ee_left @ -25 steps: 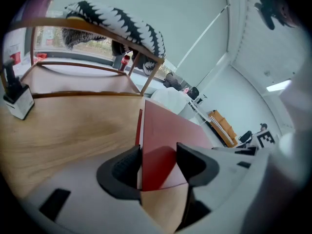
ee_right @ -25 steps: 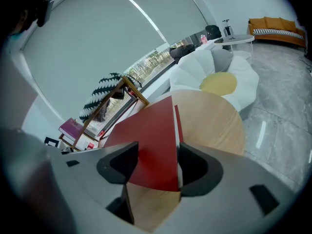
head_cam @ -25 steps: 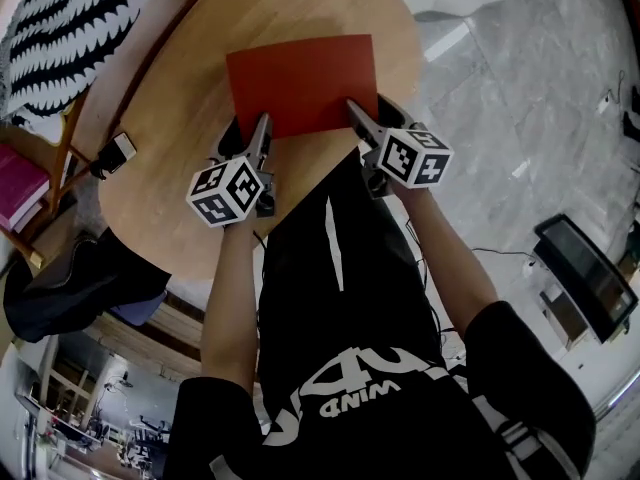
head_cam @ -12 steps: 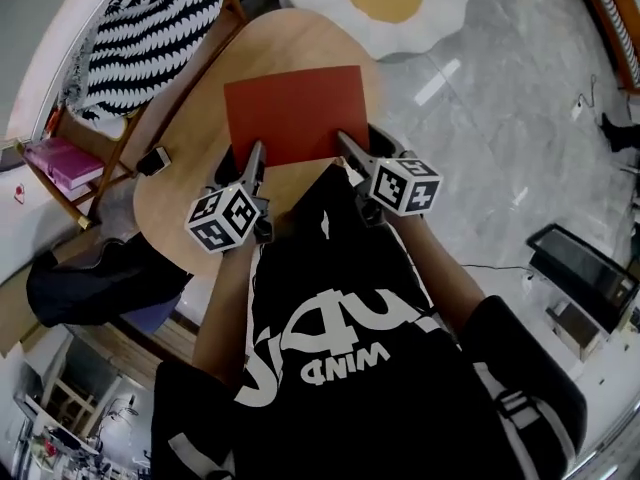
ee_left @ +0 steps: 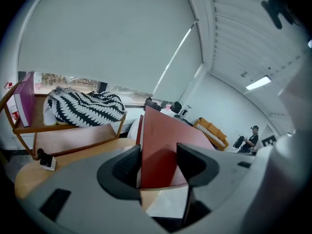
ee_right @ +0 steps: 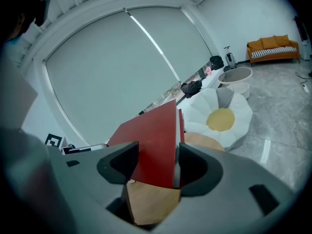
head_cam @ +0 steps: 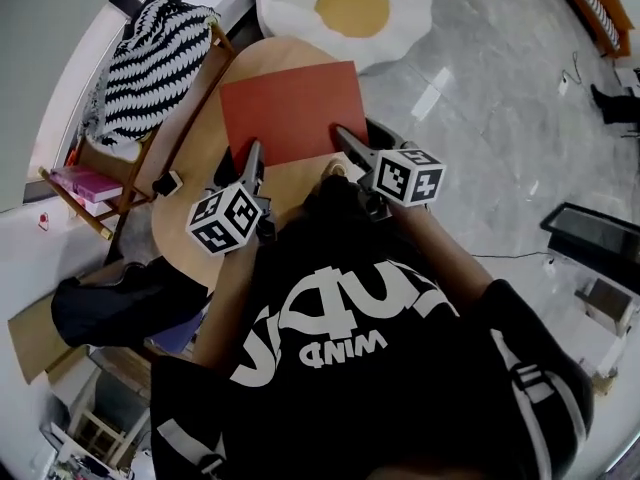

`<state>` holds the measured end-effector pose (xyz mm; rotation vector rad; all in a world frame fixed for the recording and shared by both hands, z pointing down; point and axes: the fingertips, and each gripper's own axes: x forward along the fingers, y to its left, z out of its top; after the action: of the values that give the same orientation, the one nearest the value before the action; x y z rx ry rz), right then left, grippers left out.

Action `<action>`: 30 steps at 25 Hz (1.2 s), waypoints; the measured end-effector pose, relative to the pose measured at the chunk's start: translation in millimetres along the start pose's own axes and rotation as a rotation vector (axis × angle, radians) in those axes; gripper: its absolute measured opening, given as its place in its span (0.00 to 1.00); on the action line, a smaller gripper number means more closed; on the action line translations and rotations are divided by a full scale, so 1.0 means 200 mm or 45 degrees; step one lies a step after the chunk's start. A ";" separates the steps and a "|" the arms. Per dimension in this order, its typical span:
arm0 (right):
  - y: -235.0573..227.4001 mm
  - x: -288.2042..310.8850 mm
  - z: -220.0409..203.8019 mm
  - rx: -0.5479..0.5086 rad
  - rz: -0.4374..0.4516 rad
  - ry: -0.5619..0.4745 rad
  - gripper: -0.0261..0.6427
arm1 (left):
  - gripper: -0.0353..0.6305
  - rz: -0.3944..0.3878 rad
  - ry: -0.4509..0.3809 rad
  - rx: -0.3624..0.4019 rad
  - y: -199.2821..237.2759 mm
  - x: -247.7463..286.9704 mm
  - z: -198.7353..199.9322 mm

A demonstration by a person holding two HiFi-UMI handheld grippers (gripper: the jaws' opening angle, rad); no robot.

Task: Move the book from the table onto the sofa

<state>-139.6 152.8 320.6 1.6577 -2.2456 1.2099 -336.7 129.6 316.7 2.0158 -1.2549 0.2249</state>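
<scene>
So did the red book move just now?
Yes. Gripped by the left gripper and right gripper, the book now reaches the table's far edge by the egg-shaped cushion; before, bare wood showed beyond it.

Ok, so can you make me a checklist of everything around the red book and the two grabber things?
Surface: round wooden table, mostly bare.
Job's things: red book, closed, held over the table's far side.
Clutter: small black-and-white gadget by the table's left edge.
Grippers: left gripper and right gripper each clamp the book's near edge.
Cables: thin cable on the grey floor, away from the table.
Surroundings: striped cushion on a wooden seat, egg-shaped cushion, black bag, orange sofa far off.
</scene>
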 end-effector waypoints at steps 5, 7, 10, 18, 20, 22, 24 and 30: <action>-0.06 -0.15 0.02 0.037 -0.087 -0.108 0.42 | 0.41 -0.107 0.030 0.060 -0.12 0.06 0.00; -0.11 -0.23 0.02 0.053 -0.125 -0.147 0.42 | 0.41 -0.154 0.051 0.081 -0.20 0.08 -0.02; -0.19 -0.35 0.04 0.080 -0.180 -0.199 0.42 | 0.41 -0.216 0.079 0.118 -0.33 0.13 -0.05; -0.41 -0.64 0.05 0.167 -0.308 -0.322 0.42 | 0.41 -0.367 0.152 0.237 -0.67 0.27 -0.12; -0.47 -0.69 0.07 0.187 -0.329 -0.337 0.42 | 0.41 -0.387 0.167 0.260 -0.75 0.31 -0.14; -0.53 -0.73 0.10 0.197 -0.344 -0.352 0.41 | 0.41 -0.402 0.176 0.271 -0.83 0.35 -0.15; -0.58 -0.75 0.13 0.198 -0.353 -0.362 0.41 | 0.41 -0.413 0.179 0.279 -0.88 0.39 -0.15; -0.72 -0.78 0.23 0.194 -0.361 -0.381 0.41 | 0.41 -0.420 0.185 0.277 -1.00 0.53 -0.15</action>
<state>61.7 229.7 286.8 2.2589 -2.0080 1.1511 -109.7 125.8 291.9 2.3108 -0.8214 0.3532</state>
